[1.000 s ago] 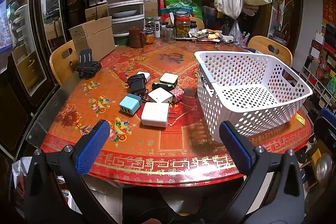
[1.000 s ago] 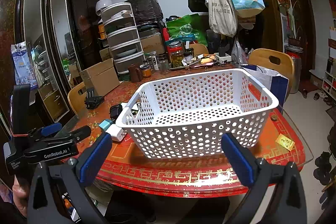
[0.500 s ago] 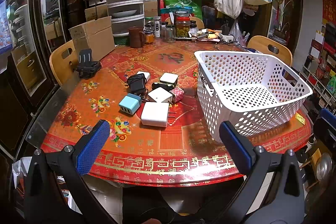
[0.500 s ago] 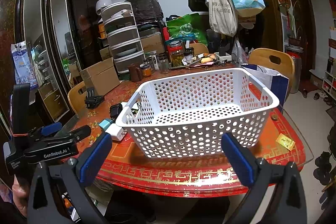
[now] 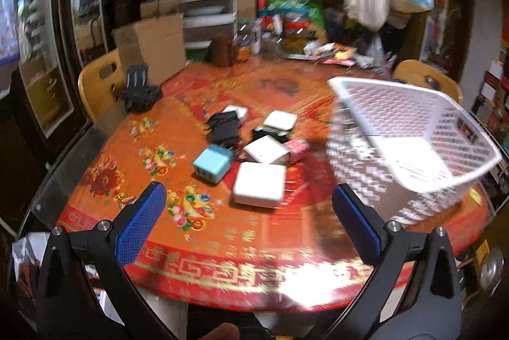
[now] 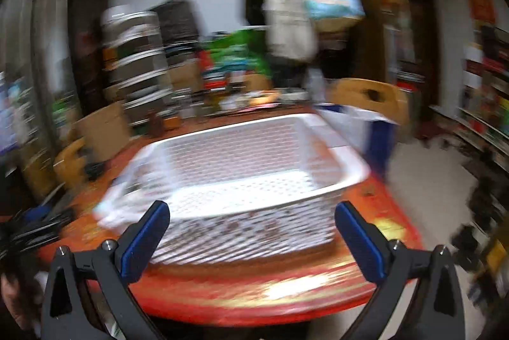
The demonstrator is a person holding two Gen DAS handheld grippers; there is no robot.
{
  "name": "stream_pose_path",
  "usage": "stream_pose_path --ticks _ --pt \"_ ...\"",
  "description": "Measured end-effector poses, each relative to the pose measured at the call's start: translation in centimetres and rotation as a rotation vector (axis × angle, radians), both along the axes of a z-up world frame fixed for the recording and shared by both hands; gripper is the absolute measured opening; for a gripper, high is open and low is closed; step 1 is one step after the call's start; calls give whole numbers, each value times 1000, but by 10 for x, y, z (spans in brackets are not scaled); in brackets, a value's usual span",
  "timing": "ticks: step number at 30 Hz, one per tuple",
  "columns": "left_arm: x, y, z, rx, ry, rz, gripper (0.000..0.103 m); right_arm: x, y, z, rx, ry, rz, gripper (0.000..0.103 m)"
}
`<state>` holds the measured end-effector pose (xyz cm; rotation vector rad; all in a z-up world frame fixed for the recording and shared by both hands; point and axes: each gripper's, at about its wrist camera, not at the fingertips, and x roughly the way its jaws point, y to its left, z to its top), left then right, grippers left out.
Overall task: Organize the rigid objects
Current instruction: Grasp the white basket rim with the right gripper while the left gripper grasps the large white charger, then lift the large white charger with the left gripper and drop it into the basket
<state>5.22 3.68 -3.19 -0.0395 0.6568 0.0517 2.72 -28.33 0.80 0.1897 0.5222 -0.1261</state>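
Left wrist view shows the chargers — a large white charger (image 5: 259, 184), a teal charger (image 5: 212, 164) and others — all on the red table (image 5: 222, 244) beside the white perforated basket (image 5: 413, 168), which looks empty. Nothing is sorted yet, I judge — left gripper (image 5: 248, 225) and right gripper (image 6: 251, 238) both gape wide, holding nothing.

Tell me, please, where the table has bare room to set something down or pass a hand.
Free cloth lies along the near table edge, in front of the large white charger, and on the left between the teal charger and the black stand. It is crowded where the chargers cluster beside the white basket, and among the jars at the far edge.
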Motion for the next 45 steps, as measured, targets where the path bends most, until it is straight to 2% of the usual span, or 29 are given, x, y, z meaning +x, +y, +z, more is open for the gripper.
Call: stream_pose_path --ticks 1,4,7,10,12,13,15,18,24,28,30,36,45 --pt "10 6 -6 -1 16 12 103 8 -13 -2 8 15 -34 103" --pt "35 22 -21 -5 71 27 103 39 -57 -12 35 102 -92 91" --pt "59 29 -41 26 152 27 103 66 -82 -22 61 153 -82 88" --pt "75 32 -56 11 206 1 103 87 -94 -32 103 185 -48 78" --pt "83 34 -63 6 213 3 103 98 -96 -39 118 209 -15 62" --pt "87 34 -67 2 222 -3 103 103 -95 -42 119 216 -9 59" --pt "95 32 -72 -9 226 -23 103 113 -94 -48 123 235 2 42" --pt "107 23 -80 -7 243 -67 103 120 -92 -51 142 245 18 25" --pt "112 -13 -90 89 274 -106 103 130 -85 -55 113 283 8 20" --pt "118 -23 -95 94 280 -108 101 131 -84 -56 107 286 -4 20" --pt "120 -26 -97 98 282 -111 97 131 -84 -56 106 285 -5 20" --pt "124 -33 -101 92 289 -127 74 130 -84 -56 107 280 -4 20" --pt "115 -38 -98 192 225 -74 72 130 -85 -56 112 272 3 20"
